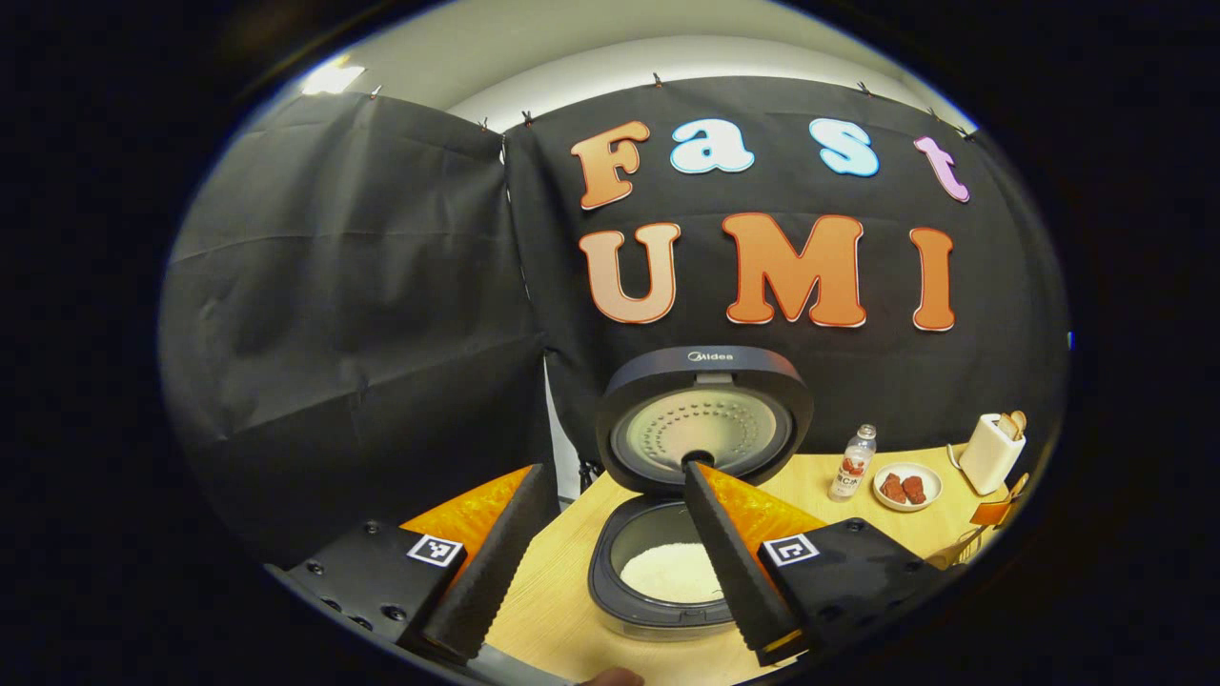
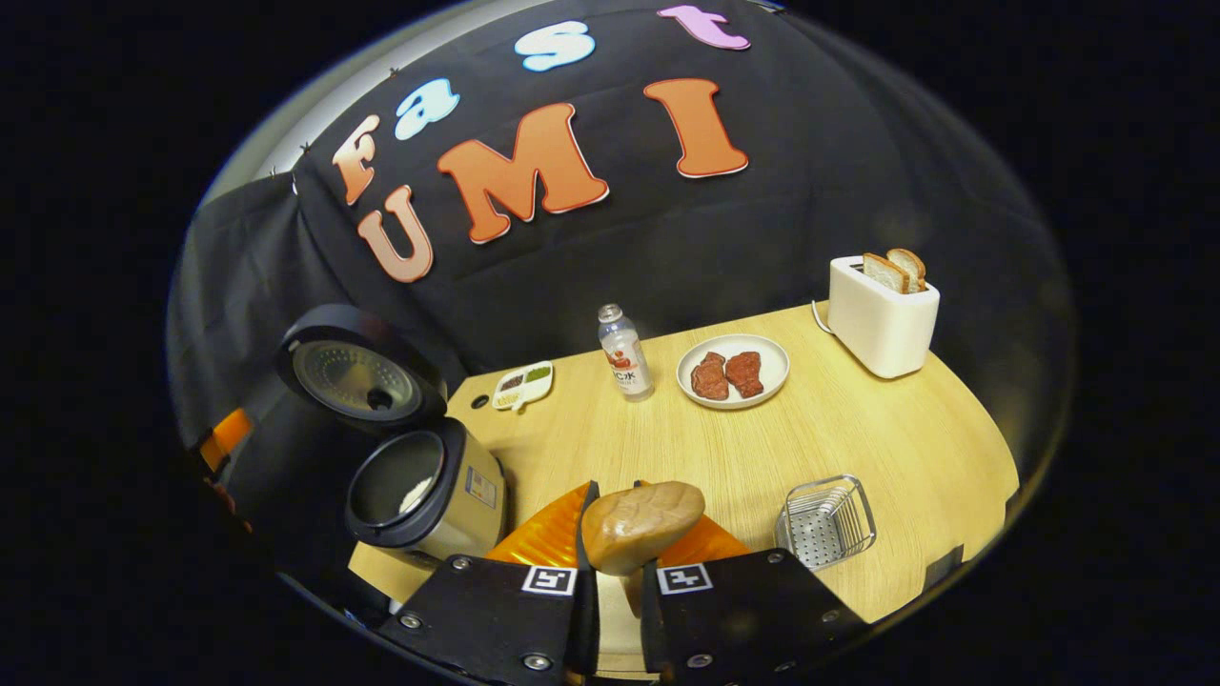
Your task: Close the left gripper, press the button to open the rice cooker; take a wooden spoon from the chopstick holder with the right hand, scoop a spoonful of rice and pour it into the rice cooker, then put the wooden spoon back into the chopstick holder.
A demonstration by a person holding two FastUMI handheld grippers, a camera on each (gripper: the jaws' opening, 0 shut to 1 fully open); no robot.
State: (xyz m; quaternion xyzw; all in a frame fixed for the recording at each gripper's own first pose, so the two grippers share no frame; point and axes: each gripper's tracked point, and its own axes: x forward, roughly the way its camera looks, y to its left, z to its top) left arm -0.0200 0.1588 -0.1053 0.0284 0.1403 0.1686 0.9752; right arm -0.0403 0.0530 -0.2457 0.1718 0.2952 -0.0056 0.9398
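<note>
Clamped between the right gripper's (image 2: 610,562) fingers, a light wooden spoon is held, bowl raised, just right of the dark, round rice cooker (image 2: 424,491). Its lid is raised, white rice (image 1: 672,572) lying inside. Above it, the left gripper (image 1: 610,562) is spread wide, empty.
</note>
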